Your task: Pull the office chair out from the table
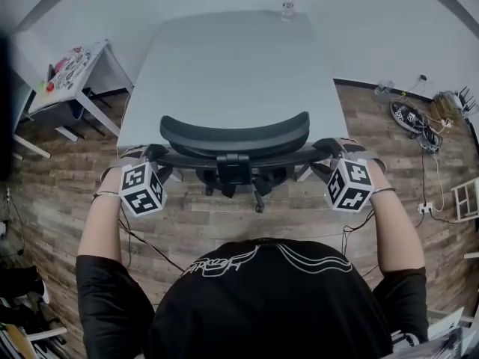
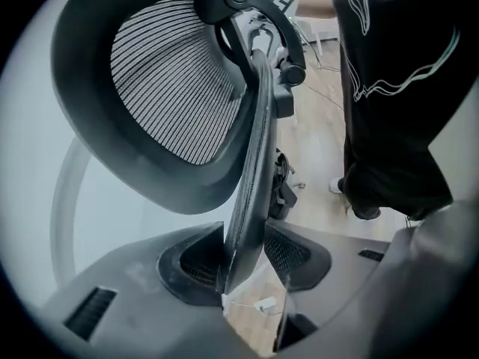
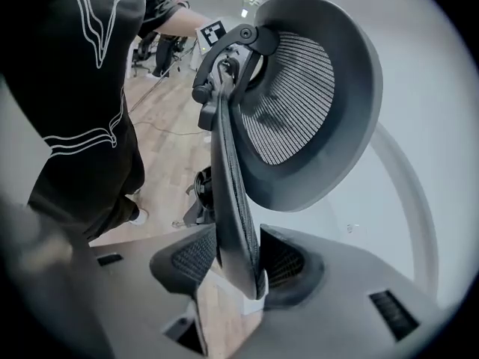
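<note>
Left gripper view: jaws tight on backrest (image 2: 251,170)

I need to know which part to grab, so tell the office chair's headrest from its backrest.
The headrest is a short oval with a thick dark rim; the backrest is wider, with a thin edge. The headrest rides on top, touched by nothing; the backrest below sits between the jaws of the left gripper and the right gripper, one at each end. Both are dark mesh.
</note>
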### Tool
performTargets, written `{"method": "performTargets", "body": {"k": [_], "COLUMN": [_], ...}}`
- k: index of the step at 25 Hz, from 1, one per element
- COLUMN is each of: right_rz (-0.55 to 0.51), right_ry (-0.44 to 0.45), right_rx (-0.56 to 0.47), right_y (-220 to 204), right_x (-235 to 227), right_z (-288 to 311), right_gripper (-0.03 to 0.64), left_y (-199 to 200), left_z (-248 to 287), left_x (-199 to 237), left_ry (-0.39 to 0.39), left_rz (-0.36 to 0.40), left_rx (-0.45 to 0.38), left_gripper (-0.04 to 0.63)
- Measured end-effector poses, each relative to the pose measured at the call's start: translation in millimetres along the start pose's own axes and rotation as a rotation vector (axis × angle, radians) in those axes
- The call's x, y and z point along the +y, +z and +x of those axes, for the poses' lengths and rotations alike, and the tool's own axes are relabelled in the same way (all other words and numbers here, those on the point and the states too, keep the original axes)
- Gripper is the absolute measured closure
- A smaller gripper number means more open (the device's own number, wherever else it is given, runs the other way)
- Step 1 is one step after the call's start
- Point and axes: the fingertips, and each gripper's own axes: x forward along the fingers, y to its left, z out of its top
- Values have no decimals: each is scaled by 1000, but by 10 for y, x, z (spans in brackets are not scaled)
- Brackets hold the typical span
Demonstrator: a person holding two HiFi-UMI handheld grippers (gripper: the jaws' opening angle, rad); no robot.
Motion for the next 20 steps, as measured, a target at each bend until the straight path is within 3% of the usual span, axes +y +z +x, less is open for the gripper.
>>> {"method": "performTargets", "body": {"k": [6, 14, 20], "right_rz": [-36, -67, -54], "right_ry": [2, 96, 116], "right_rx": [5, 58, 89], "right_y": [-8, -15, -17], "right_x": [-9, 10, 46], "right_z": [-16, 15, 27], "right_gripper": [431, 449, 453], "left_y": [9, 7, -9], "left_z": [-1, 3, 13], "left_x": [-27, -13, -10], "left_ry": [-68, -76, -100], "left_rz": [26, 23, 25], "left_rx": [22, 25, 49], "left_gripper": [440, 442, 443]}}
